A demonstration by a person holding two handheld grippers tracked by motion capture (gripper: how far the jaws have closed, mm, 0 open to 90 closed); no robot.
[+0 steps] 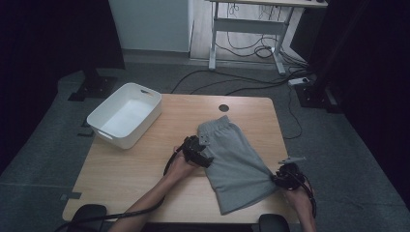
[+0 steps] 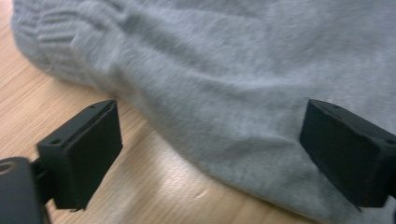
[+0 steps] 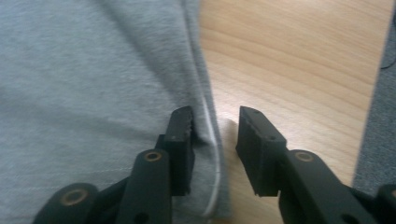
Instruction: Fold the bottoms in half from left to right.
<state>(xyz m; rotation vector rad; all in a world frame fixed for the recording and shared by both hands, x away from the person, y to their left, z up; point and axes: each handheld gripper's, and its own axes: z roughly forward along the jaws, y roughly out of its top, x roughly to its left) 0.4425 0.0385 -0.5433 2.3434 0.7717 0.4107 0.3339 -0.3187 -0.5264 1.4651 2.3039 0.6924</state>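
Grey shorts (image 1: 235,162) lie flat on the wooden table (image 1: 145,169), waistband toward the far side. My left gripper (image 1: 197,151) rests at the shorts' left edge. In the left gripper view the left gripper (image 2: 215,154) is open wide, with the grey fabric (image 2: 243,84) and its lower edge spanning the gap. My right gripper (image 1: 288,176) sits at the shorts' right edge, where the cloth draws to a point. In the right gripper view the right gripper (image 3: 215,140) stands narrowly open, the stitched hem (image 3: 208,116) lying between the jaws, bare wood beside it.
A white plastic bin (image 1: 125,115) stands at the table's far left corner. A round cable hole (image 1: 223,108) sits near the far edge. The right edge of the table (image 3: 373,116) runs close to my right gripper, grey floor beyond. Cables (image 1: 251,48) trail on the floor.
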